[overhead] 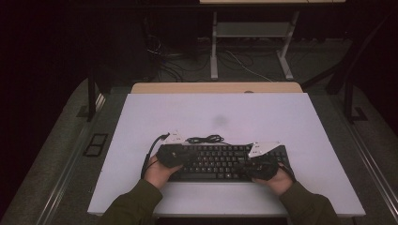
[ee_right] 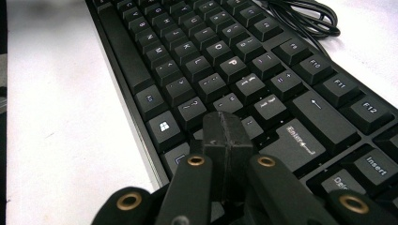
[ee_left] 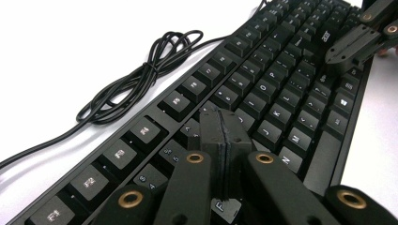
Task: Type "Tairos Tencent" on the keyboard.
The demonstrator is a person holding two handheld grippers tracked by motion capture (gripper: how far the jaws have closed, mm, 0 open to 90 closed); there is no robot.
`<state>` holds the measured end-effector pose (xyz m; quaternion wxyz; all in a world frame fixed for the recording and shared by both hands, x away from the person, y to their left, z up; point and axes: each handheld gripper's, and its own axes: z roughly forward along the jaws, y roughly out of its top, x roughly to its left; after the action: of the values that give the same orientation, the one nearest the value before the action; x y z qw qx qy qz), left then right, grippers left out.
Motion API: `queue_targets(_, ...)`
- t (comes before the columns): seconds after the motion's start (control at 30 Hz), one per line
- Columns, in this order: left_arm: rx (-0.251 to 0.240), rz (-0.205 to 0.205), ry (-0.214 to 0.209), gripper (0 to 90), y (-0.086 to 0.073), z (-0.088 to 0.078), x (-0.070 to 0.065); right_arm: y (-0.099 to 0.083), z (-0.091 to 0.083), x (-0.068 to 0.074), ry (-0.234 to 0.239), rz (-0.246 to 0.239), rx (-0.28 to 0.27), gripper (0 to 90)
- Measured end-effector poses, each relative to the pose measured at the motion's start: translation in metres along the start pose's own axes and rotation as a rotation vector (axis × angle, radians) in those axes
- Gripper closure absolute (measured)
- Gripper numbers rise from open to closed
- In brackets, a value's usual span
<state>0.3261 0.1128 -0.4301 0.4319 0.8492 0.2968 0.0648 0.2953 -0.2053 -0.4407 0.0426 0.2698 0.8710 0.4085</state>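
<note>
We have the left gripper [overhead: 180,155] over the left end of the black keyboard [overhead: 220,161], fingers [ee_left: 213,136] pressed flat together, nothing between them. In the left gripper view the tips sit just above the letter keys, near the number row. No earlier frame here, so we only report them fully closed.

Keyboard lies on the white desk [overhead: 281,117], near edge, centred in front of us, long side running left to right. Its black cable [overhead: 206,139] is bundled in a loose coil just beyond the far edge, left of centre; one strand runs off left in the left gripper view [ee_left: 136,82].

Right gripper [overhead: 256,165] is over the right end of the keyboard, fingers [ee_right: 225,136] also closed tight on nothing. In the right gripper view the tips hover above the keys near the Enter key [ee_right: 293,145], with the Windows key [ee_right: 164,127] to their left. We can't tell if either tip touches a key.
</note>
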Motion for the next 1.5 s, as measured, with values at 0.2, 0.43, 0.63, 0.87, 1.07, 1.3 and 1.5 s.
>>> queue_targets(0.2,0.009,-0.002,-0.001,88.9,-0.002,0.001,0.001,0.0,0.0,0.0,0.0,0.0,-0.001,89.3)
queue_targets(0.43,0.028,0.004,0.0,88.9,-0.003,0.004,0.0,0.0,0.0,0.0,-0.003,-0.002,0.0,89.2)
queue_targets(0.63,0.029,0.008,0.001,88.9,-0.003,0.005,-0.001,0.0,0.0,0.0,-0.003,-0.003,0.0,89.3)
queue_targets(0.87,0.043,0.014,0.003,89.0,-0.004,0.006,0.0,0.0,0.0,0.0,-0.003,-0.002,0.001,89.3)
queue_targets(1.07,0.041,0.013,0.001,89.0,-0.004,0.006,0.0,0.0,0.0,0.001,-0.004,-0.003,0.001,89.3)
queue_targets(1.3,0.022,0.007,0.003,89.0,-0.002,0.0,0.0,0.0,0.0,0.001,-0.003,-0.002,0.0,89.2)
queue_targets(1.5,-0.003,0.002,0.003,83.5,-0.002,-0.005,-0.002,0.0,0.0,0.001,-0.005,-0.003,0.0,89.2)
